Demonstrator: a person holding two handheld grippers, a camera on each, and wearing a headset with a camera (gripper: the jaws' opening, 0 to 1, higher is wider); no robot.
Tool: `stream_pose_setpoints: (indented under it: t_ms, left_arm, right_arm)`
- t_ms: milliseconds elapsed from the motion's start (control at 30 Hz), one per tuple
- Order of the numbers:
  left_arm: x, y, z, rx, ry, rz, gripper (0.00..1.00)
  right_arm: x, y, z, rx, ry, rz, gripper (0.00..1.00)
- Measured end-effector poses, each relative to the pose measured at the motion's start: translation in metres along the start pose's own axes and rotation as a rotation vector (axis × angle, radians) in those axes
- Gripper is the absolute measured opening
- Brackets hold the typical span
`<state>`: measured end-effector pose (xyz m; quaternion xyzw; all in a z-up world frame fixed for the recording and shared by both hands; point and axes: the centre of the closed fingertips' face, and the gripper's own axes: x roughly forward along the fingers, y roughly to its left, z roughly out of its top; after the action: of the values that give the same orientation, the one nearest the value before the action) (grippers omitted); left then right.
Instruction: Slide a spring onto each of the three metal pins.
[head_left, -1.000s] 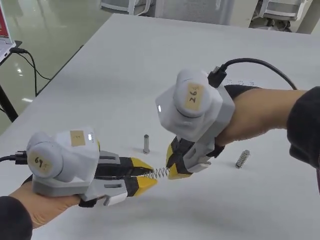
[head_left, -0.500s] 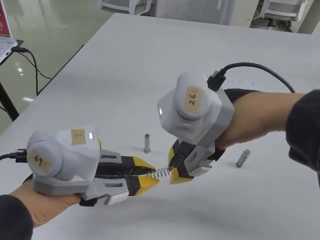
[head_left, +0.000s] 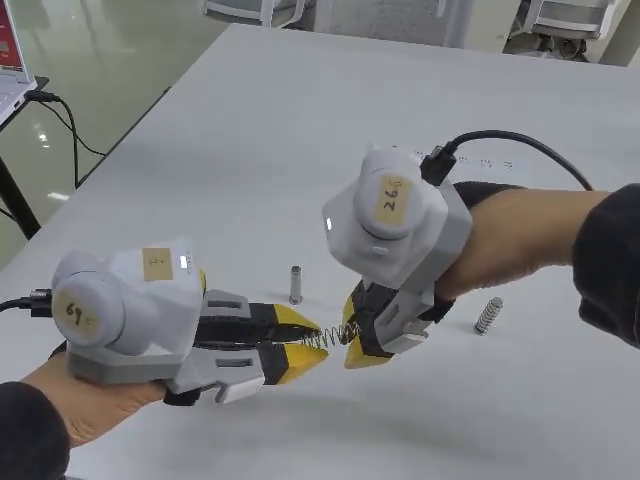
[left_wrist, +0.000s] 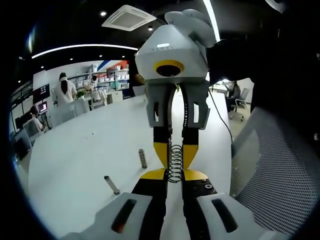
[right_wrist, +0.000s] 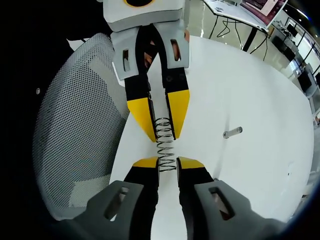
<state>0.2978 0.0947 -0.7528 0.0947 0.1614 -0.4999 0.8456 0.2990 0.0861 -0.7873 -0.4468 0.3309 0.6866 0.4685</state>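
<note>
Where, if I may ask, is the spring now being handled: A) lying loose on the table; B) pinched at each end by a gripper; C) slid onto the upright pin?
B: the spring spans between the left gripper and the right gripper, each shut on one end, and the pin stands bare.

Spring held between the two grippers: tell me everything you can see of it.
The spring is a short, straight coil of thin dark-grey metal wire, open-wound. It sits roughly level, clear of the white table. Only the jaws touch it: the left gripper pinches one end, the right gripper the other. Whether anything runs inside it cannot be told.
</note>
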Motion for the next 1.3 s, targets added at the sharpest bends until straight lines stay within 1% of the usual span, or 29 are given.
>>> stream_pose_setpoints:
  t_ms: [300,433,667,1033,1300]
  left_arm:
    - [0.0,0.0,-0.002,0.001,0.007,0.002,0.07]
    - [0.001,0.0,-0.006,0.0,0.017,-0.001,0.07]
    - [0.002,-0.001,-0.008,0.002,0.028,-0.002,0.07]
    - [0.003,-0.003,-0.009,0.002,0.032,-0.007,0.08]
    - [0.003,-0.004,-0.008,0.0,0.027,-0.012,0.08]
  right_arm:
    - [-0.002,0.0,0.002,-0.007,-0.004,-0.005,0.13]
    - [-0.006,0.001,0.008,-0.019,-0.004,-0.011,0.13]
    - [-0.009,0.002,0.012,-0.035,0.004,-0.017,0.13]
    - [-0.015,0.005,0.023,-0.049,-0.009,-0.02,0.13]
    - [-0.018,0.007,0.031,-0.048,-0.033,-0.015,0.13]
